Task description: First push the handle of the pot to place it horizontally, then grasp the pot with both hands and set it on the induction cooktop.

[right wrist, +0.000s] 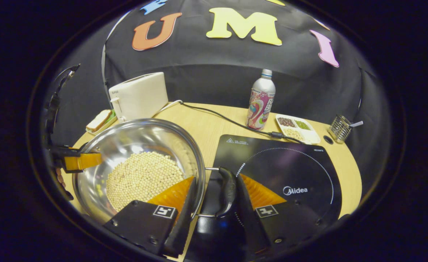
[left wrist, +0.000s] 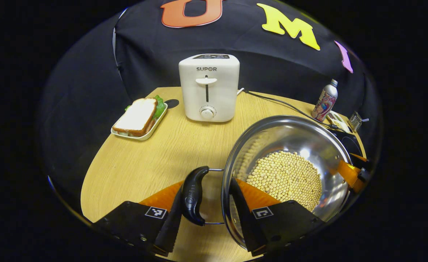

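Observation:
The steel pot [left wrist: 308, 140] holds soybeans [left wrist: 286, 176] and stands on the wooden table, left of the black induction cooktop [right wrist: 279, 171] in the right gripper view. My left gripper [left wrist: 208, 185] straddles the pot's black left handle [left wrist: 194, 194], one finger against the handle, the other inside the rim. My right gripper [right wrist: 216, 179] grips the pot's right handle [right wrist: 228, 191] and rim the same way, over the cooktop's left edge. Each gripper also appears across the pot from the other: the right gripper [left wrist: 348, 173] and the left gripper [right wrist: 79, 160]. I cannot tell whether the pot rests on the table.
A white toaster [left wrist: 209, 89] stands at the back, beside a sandwich on a tray [left wrist: 139, 118]. Behind the cooktop are a bottle [right wrist: 261, 102], a divided dish of beans [right wrist: 297, 129] and a wire cup [right wrist: 339, 127]. A black cable [right wrist: 228, 118] crosses the table.

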The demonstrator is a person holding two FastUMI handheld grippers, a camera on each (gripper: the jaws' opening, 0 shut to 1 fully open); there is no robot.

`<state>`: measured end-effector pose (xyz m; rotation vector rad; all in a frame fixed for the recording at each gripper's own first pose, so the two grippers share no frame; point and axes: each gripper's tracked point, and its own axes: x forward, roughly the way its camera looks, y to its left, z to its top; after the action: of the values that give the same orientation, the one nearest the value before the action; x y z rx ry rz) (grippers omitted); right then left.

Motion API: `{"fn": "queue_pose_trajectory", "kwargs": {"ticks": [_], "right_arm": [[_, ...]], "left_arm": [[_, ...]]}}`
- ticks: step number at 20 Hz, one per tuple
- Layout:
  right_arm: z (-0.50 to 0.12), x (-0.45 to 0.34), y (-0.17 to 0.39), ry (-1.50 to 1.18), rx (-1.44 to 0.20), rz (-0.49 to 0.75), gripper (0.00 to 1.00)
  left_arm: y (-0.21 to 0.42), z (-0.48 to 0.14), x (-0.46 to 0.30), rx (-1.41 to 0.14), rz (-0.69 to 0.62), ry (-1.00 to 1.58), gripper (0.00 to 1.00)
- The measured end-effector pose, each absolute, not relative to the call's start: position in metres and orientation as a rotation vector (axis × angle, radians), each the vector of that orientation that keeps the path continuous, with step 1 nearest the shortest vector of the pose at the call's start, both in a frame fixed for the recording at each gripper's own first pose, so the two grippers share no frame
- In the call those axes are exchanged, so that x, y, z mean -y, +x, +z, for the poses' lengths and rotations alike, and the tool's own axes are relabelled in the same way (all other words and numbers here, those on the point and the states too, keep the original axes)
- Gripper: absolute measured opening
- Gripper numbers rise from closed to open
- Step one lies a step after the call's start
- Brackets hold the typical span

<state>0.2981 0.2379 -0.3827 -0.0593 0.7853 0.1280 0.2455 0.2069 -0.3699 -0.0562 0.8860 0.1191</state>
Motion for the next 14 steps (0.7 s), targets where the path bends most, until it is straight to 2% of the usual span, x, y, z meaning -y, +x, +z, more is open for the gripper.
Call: {"fn": "queue_pose_trajectory", "kwargs": {"ticks": [1, 2, 3, 5, 6, 7, 9, 13, 14], "right_arm": [[-0.382, -0.237, 0.298, -0.053, -0.786, 0.129, 0.6], [-0.381, -0.236, 0.297, -0.05, -0.792, 0.137, 0.61], [-0.38, -0.235, 0.295, -0.04, -0.798, 0.142, 0.6], [-0.377, -0.234, 0.291, -0.024, -0.81, 0.16, 0.57], [-0.372, -0.234, 0.288, -0.003, -0.811, 0.168, 0.57], [-0.366, -0.232, 0.286, 0.008, -0.81, 0.175, 0.59], [-0.347, -0.229, 0.285, 0.02, -0.789, 0.189, 0.55], [-0.303, -0.219, 0.283, 0.047, -0.753, 0.223, 0.53], [-0.292, -0.214, 0.282, 0.057, -0.743, 0.228, 0.57]], "left_arm": [[0.245, -0.37, -0.206, -0.888, 0.119, -0.062, 0.7], [0.243, -0.37, -0.204, -0.899, 0.119, -0.074, 0.8], [0.242, -0.369, -0.204, -0.901, 0.119, -0.08, 0.8], [0.242, -0.364, -0.204, -0.903, 0.118, -0.073, 0.57], [0.243, -0.36, -0.204, -0.901, 0.122, -0.066, 0.67], [0.241, -0.354, -0.203, -0.896, 0.124, -0.062, 0.67], [0.223, -0.334, -0.193, -0.887, 0.124, -0.071, 0.67], [0.221, -0.291, -0.184, -0.845, 0.12, -0.059, 0.67], [0.221, -0.28, -0.18, -0.834, 0.116, -0.051, 0.67]]}}
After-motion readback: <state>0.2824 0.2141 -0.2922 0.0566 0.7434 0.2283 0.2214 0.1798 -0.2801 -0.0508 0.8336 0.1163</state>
